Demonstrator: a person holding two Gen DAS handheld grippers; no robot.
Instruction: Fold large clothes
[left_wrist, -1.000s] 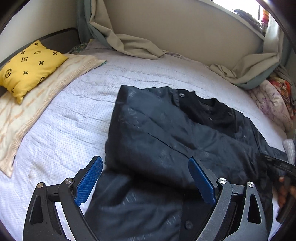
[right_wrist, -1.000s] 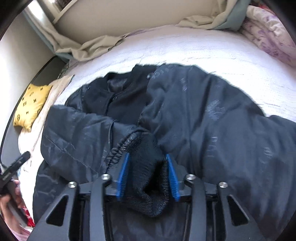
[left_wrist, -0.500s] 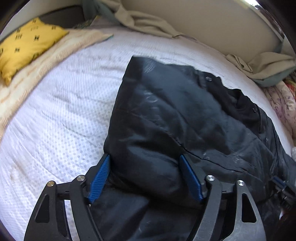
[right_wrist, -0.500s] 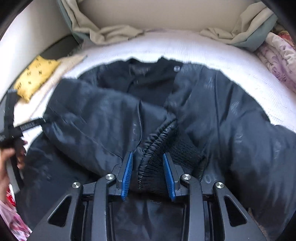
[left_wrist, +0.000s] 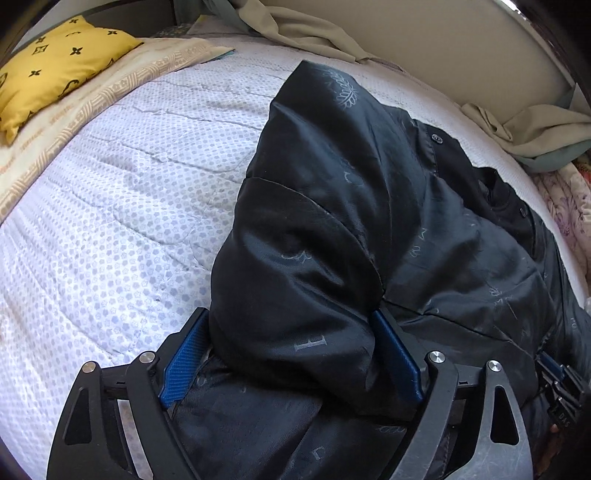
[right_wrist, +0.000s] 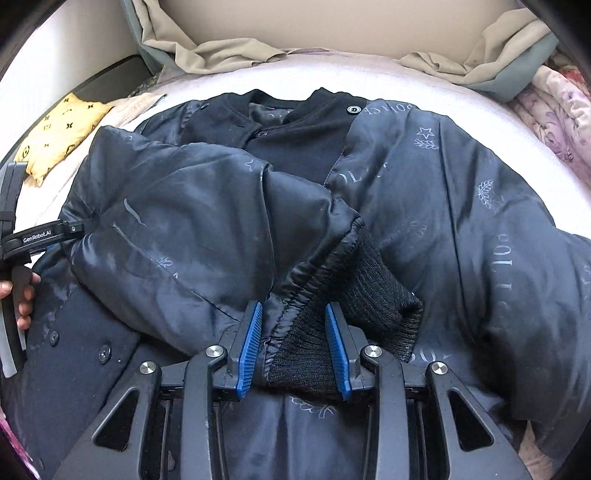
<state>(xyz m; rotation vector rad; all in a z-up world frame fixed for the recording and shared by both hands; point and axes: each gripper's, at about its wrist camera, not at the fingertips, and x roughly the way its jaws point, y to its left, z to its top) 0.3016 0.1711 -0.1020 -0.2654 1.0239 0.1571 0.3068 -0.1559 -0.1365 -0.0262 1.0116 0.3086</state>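
A large black printed jacket (left_wrist: 369, 206) lies spread on a white bed (left_wrist: 129, 221), collar toward the far wall. Its left sleeve is folded across the front. My left gripper (left_wrist: 291, 350) has its blue pads on either side of the bulky sleeve fold at the jacket's left edge, and the fabric fills the gap. My right gripper (right_wrist: 293, 347) is shut on the sleeve's ribbed knit cuff (right_wrist: 354, 306) over the middle of the jacket (right_wrist: 461, 192). The left gripper also shows at the left edge of the right wrist view (right_wrist: 40, 236).
A yellow patterned cushion (left_wrist: 55, 62) and a beige striped cloth (left_wrist: 110, 85) lie at the bed's far left. Crumpled beige and green fabric (left_wrist: 535, 129) sits along the wall. A floral quilt (right_wrist: 554, 103) is at the right edge.
My left gripper moved forward onto the sleeve fold and narrowed around it. My right gripper carried the cuff inward and lower over the jacket front, still gripping it.
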